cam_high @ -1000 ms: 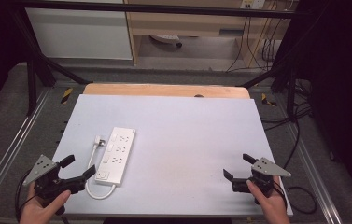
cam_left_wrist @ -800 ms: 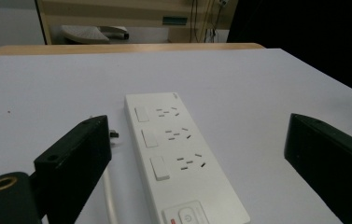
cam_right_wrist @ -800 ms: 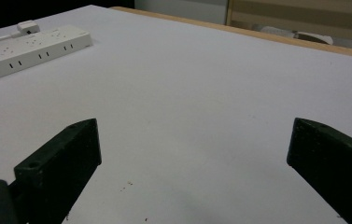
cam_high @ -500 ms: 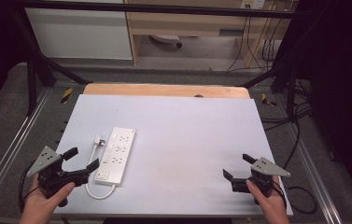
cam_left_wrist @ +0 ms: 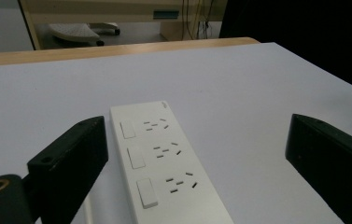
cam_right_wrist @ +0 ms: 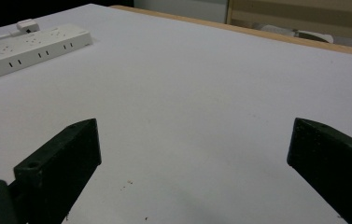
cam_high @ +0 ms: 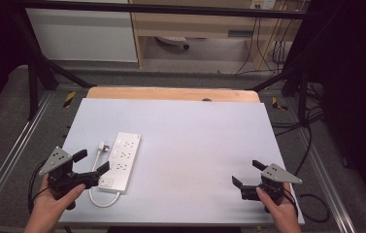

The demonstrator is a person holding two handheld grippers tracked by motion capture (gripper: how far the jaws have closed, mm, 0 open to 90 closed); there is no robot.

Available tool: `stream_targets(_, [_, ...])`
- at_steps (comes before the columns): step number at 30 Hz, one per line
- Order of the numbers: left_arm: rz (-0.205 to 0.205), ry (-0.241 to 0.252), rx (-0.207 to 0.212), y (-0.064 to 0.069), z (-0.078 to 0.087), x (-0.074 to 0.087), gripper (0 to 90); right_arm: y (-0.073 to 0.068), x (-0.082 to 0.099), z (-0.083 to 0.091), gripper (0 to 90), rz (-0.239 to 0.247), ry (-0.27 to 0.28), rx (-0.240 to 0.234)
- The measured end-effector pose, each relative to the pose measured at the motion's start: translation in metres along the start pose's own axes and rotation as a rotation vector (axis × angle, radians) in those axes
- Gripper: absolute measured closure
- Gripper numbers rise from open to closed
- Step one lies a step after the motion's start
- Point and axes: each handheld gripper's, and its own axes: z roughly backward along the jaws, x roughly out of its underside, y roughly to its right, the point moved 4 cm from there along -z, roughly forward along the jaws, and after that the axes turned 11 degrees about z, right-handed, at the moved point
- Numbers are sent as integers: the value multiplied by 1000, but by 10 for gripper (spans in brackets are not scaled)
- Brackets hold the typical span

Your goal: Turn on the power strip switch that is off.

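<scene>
A white power strip (cam_high: pixel 121 161) lies on the left half of the white table (cam_high: pixel 195 141), its white cord looping off the near end and its plug (cam_high: pixel 103 145) resting beside it. My left gripper (cam_high: pixel 92 162) is open at the strip's near end, its jaws spread wide; in the left gripper view the strip (cam_left_wrist: pixel 162 163) runs up between the two jaws. My right gripper (cam_high: pixel 248 174) is open near the table's front right corner with nothing between its jaws. In the right gripper view the strip (cam_right_wrist: pixel 29 44) and plug (cam_right_wrist: pixel 26 24) lie far off at the upper left.
A wooden strip (cam_high: pixel 171 93) borders the table's far edge. Black frame posts (cam_high: pixel 35 73) stand at the sides, and cables (cam_high: pixel 311 126) trail on the floor to the right. A cabinet and desk stand behind the table.
My left gripper has moved right and forward onto the table toward the power strip's near end. The right gripper has stayed where it was.
</scene>
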Motion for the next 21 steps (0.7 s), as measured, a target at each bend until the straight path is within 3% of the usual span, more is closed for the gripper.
stream_targets(21, [-4, -20, -27, -12, -18, -5, 88, 1, 0, 0, 33, 1, -2, -2])
